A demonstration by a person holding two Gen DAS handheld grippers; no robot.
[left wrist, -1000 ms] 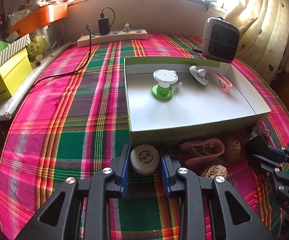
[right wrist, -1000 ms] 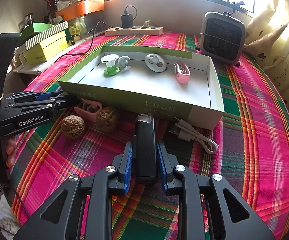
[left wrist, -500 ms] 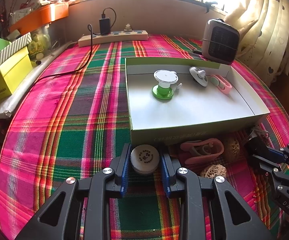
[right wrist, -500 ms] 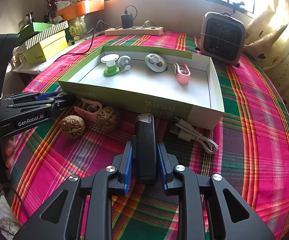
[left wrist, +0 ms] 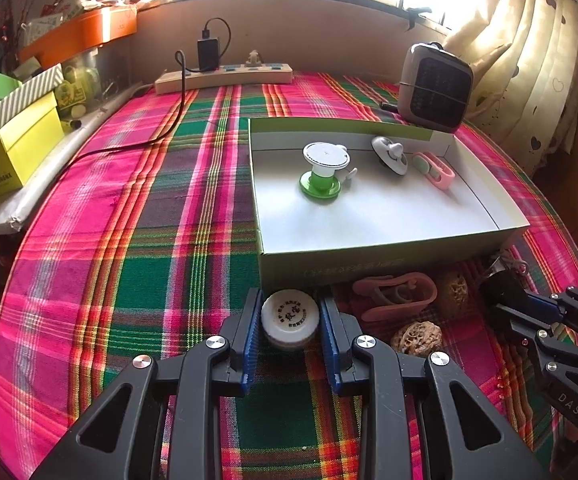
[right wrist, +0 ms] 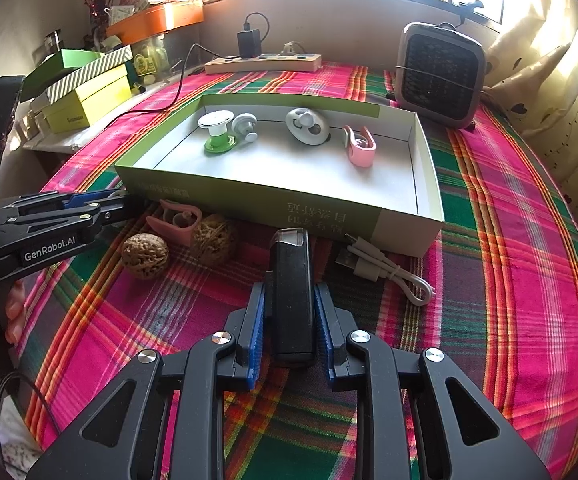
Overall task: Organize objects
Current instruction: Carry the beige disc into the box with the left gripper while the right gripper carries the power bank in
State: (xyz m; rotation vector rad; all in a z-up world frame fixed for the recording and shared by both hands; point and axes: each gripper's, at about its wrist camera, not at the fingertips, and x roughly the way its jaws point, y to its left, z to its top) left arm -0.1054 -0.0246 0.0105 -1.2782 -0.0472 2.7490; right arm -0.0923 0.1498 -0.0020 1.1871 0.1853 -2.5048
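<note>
My left gripper (left wrist: 290,312) is shut on a small white round jar (left wrist: 290,317) just in front of the green box's near wall (left wrist: 369,264). My right gripper (right wrist: 289,304) is shut on a black oblong device (right wrist: 292,296) that lies on the plaid cloth before the same box (right wrist: 249,204). Inside the box stand a green-and-white spool (left wrist: 323,168), a grey round gadget (left wrist: 389,154) and a pink clip (left wrist: 435,166). Outside the box lie a pink clip (right wrist: 177,220), two walnuts (right wrist: 145,255) (right wrist: 213,238) and a white cable (right wrist: 385,270).
A grey heater (right wrist: 439,74) stands behind the box at the right. A power strip (left wrist: 225,76) with a charger lies along the back wall. Yellow and green boxes (left wrist: 13,148) sit on a ledge at the left. A curtain (left wrist: 529,60) hangs at the right.
</note>
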